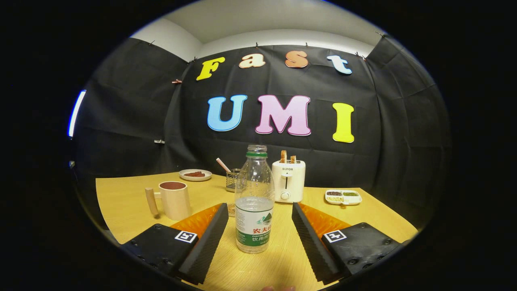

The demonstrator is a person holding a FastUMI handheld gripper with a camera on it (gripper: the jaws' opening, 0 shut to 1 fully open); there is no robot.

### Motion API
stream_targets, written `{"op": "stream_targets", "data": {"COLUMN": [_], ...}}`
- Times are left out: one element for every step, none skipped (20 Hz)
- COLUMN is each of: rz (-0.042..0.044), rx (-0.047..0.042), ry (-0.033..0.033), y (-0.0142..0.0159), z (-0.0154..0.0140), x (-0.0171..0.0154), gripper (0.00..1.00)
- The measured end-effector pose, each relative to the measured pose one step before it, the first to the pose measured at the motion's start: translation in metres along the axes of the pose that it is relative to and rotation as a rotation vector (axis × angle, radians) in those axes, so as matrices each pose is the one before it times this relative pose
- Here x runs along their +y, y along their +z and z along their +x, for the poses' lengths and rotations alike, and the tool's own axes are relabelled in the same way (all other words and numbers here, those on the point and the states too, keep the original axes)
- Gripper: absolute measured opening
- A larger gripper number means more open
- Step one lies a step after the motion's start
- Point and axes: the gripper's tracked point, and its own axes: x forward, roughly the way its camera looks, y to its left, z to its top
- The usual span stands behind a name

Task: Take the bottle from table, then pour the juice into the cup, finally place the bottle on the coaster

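A clear plastic bottle (254,202) with a green neck ring and no cap stands upright on the wooden table (375,216), partly filled with clear liquid. It stands between my two fingers, with a gap on each side. My gripper (259,212) is open around it. A beige cup (175,199) with a wooden handle stands to the left, just beyond my left finger (210,236). A small patterned coaster (231,209) peeks out behind the bottle, mostly hidden by the left finger and bottle.
A white toaster (288,180) with bread slices stands beyond the bottle. A wire holder (232,179) with a stick sits left of it. A plate (195,175) with brown food lies at the back left. A divided dish (343,197) of grains rests at the right.
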Motion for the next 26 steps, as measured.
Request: {"op": "stream_targets", "data": {"rz": [-0.00167,0.00127,0.00296,0.00269,0.00291,0.00513,0.0095,0.01479,0.01459,0.00866,0.00264,0.00186,0.00084,-0.00112,-0.00288,-0.00041,0.00629,0.00643,0.00308,0.00187,-0.00485,-0.01233,-0.01844,-0.01797,-0.01978,-0.02051], "rx": [0.00609,0.00724,0.00522,0.00532,0.00609,0.01137,0.01071,0.01023,0.00311,0.00322,0.00154,-0.00024,0.00422,0.01054,0.01162,0.00753,0.00547,0.00417,-0.00603,0.00573,0.0008,0.00071,-0.00387,-0.00359,-0.00375,0.00152], "ry": [-0.00089,0.00175,-0.00563,-0.00552,-0.00962,-0.00691,-0.0027,0.00181,0.0005,-0.00181,-0.00503,-0.00461,0.00069,0.00428,0.00049,0.00125,0.00487,-0.00149,-0.00316,-0.00443,-0.00677,-0.00836,-0.01082,-0.00941,-0.00436,-0.00299], "y": [-0.0043,-0.0031,-0.00287,-0.00251,-0.0031,-0.00331,-0.00319,-0.00151,-0.00024,0.00027,-0.00004,-0.00037,-0.00108,-0.00302,-0.0029,-0.00245,-0.00189,-0.00195,0.00168,-0.00063,0.00038,-0.00002,0.00131,0.00247,0.00346,0.00283], "z": [0.00458,0.00506,0.00493,0.00427,0.00544,0.0051,0.00483,0.00448,0.00305,0.00335,0.00287,0.00277,0.00322,0.00253,0.00318,0.00264,0.00132,0.00155,0.00019,0.0013,-0.00075,-0.00025,0.00001,-0.00116,0.00111,0.00109], "x": [0.00193,0.00272,0.00089,-0.00092,-0.00161,-0.00175,-0.00041,0.00044,0.00033,-0.00057,-0.00128,-0.00131,0.00088,0.00242,0.00096,0.00035,0.00177,0.00105,-0.00071,-0.0016,-0.00122,-0.00202,-0.00267,-0.00248,-0.00076,-0.00054], "gripper": [0.97,0.97,0.97,0.97,0.97,0.97,0.97,0.97,0.97,0.97,0.97,0.97,0.97,0.97,0.95,0.94,0.89,0.85,0.79,0.78,0.76,0.75,0.74,0.72,0.72,0.72]}}
